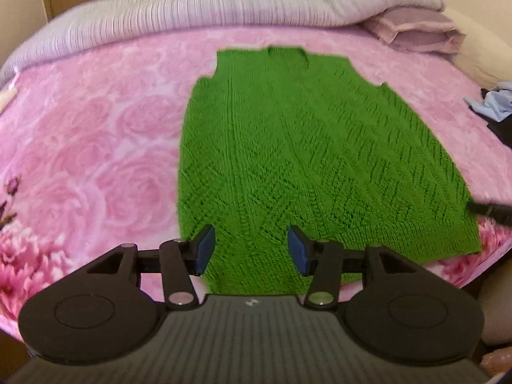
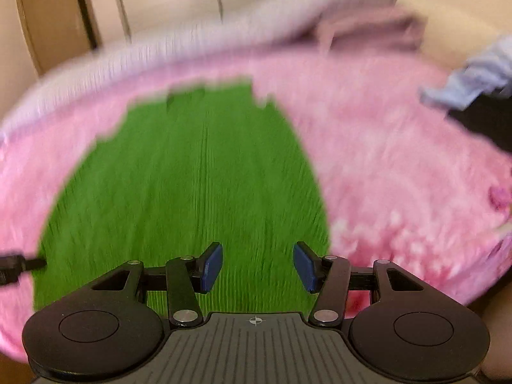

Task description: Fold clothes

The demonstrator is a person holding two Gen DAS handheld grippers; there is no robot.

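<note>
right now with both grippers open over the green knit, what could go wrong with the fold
1. The green knit vest is thick and loosely knitted, so the left gripper or the right gripper might snag it or pinch only one layer.
2. The plush pink blanket beneath could get caught in a low pinch.

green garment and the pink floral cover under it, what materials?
Green sleeveless knitted garment: looks like chunky yarn knit, matte; visible ribs and chevron stitch rows. Wool or acrylic, cannot tell. Pink rose-print bed cover: seems plush fleece, soft with a slight sheen; fuzzy printed surface, no weave visible.
</note>
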